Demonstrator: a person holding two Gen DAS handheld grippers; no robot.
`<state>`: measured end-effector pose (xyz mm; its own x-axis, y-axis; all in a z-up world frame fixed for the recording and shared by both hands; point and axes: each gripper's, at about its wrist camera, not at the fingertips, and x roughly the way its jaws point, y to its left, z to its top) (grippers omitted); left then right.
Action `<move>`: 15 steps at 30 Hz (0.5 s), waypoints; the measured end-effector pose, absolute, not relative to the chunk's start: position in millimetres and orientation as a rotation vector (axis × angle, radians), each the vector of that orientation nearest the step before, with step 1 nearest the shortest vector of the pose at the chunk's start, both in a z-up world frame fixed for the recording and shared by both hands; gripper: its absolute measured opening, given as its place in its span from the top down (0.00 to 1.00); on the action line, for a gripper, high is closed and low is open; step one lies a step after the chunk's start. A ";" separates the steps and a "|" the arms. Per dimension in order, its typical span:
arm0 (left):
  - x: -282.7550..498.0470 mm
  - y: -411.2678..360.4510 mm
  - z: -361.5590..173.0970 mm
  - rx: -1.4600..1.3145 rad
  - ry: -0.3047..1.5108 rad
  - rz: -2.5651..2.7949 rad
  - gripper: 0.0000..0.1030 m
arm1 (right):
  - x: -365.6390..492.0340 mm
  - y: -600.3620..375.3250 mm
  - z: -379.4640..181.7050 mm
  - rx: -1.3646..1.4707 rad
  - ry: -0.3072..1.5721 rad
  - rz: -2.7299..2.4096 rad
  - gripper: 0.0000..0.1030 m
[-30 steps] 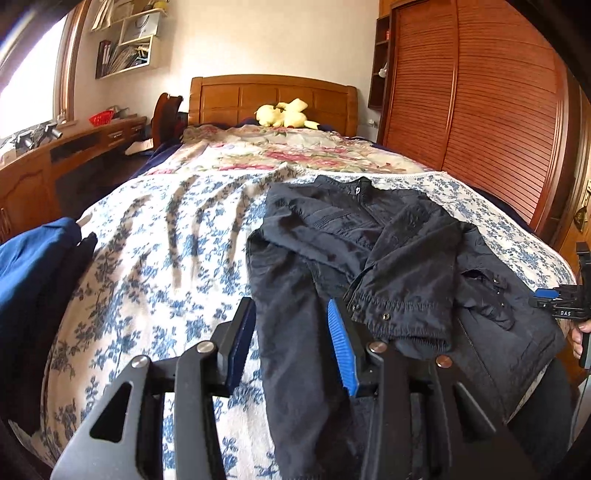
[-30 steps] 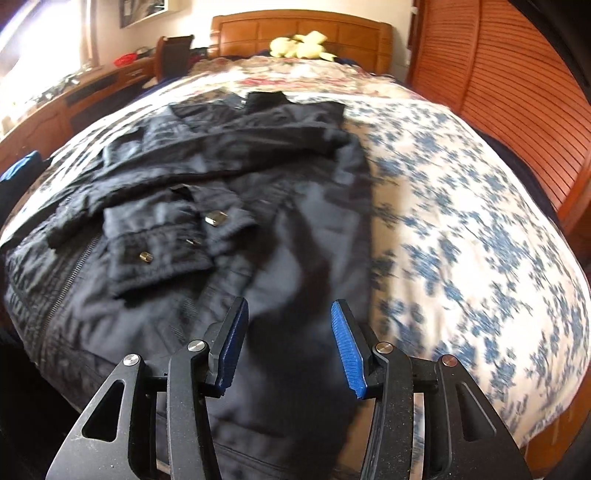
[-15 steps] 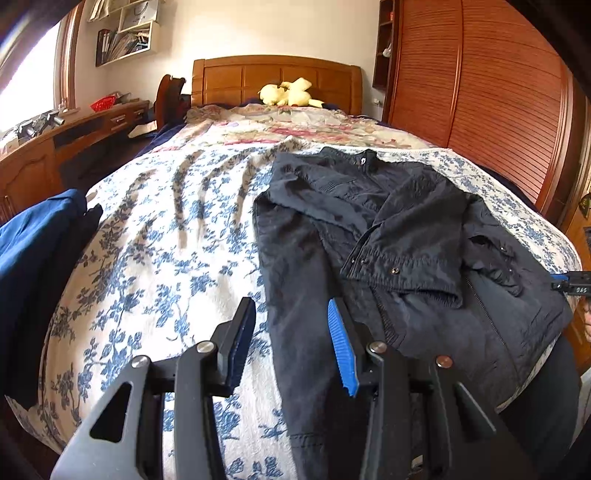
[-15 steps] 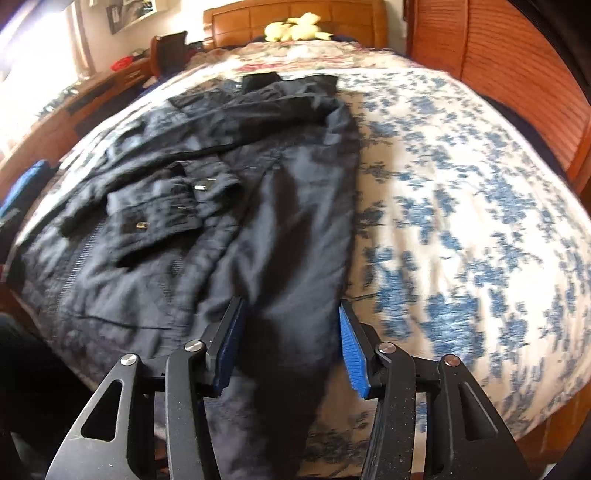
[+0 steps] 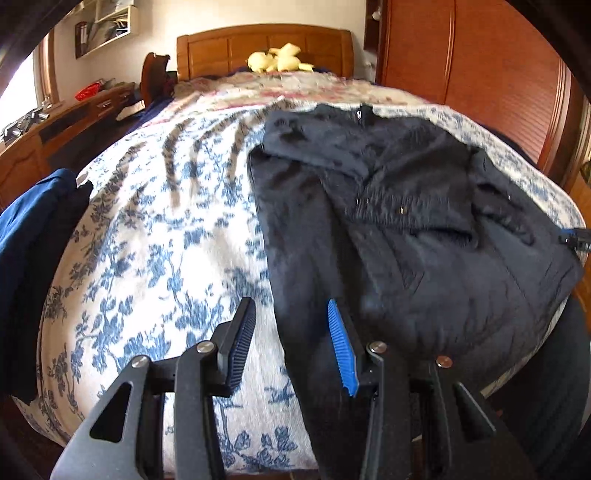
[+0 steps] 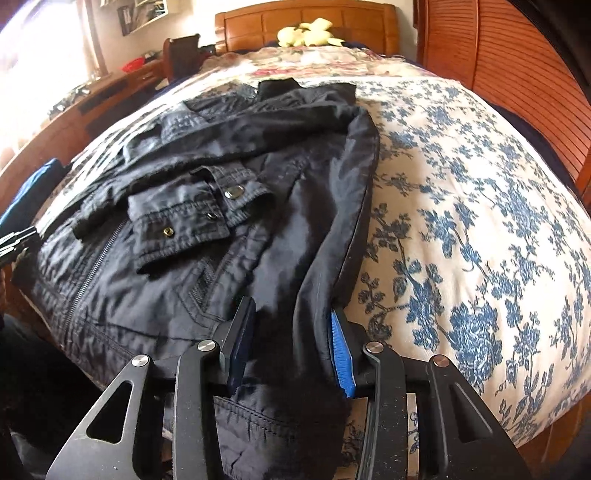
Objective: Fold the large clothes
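A black jacket (image 5: 388, 206) is lying face-up across the foot half of a bed (image 5: 155, 236) covered in a blue-and-white floral bedspread, its collar pointing toward the wooden headboard (image 5: 264, 46) at 12 o'clock.

The left wrist view is taking in what the other cannot: bare bedspread spreading out toward 9 o'clock, and a blue garment (image 5: 26, 221) draped over the bed's edge there. The left gripper (image 5: 291, 341) is hovering with its jaws spread apart, straddling the jacket's left edge, the blue pad over dark cloth and the other pad over bedspread; nothing is pinched between them. The tip of the other tool is peeking in at 3 o'clock.

The right wrist view is showing the garment's detail more sharply: a sleeve folded across the chest, its ribbed cuff (image 6: 192, 229) with metal snaps lying at 10 o'clock, and a zipper line running down toward 8 o'clock. The right gripper (image 6: 291, 345) is standing open around the jacket's right edge, a ridge of fabric rising between its pads, though the jaws are not closed on it.

A yellow plush toy (image 6: 308, 33) is sitting against the headboard in both views. A slatted wooden wardrobe (image 6: 517, 70) is flanking the bed at 2 o'clock, and a wooden desk (image 5: 55, 129) is lining the wall at 10 o'clock.
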<state>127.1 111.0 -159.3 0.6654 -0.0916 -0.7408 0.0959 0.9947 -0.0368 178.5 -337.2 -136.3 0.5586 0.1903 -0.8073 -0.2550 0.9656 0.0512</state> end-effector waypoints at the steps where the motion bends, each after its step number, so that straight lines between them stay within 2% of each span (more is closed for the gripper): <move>1: 125.7 112.1 -160.7 0.002 0.842 -0.108 0.62 | 177.2 -339.2 -137.5 -0.072 0.946 0.263 0.62; 9: 108.6 118.7 -163.4 -0.051 0.845 -0.114 0.62 | 171.3 -346.7 -140.5 -0.067 0.967 0.264 0.60; 15: 89.5 109.0 -161.4 -0.069 0.847 -0.124 0.62 | 170.2 -351.7 -144.2 -0.010 1.004 0.280 0.55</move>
<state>89.5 109.0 -161.4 0.6554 -0.1372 -0.7428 0.0820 0.9905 -0.1106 170.2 -351.7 -144.2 0.5042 0.2278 -0.8330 -0.2366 0.9641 0.1204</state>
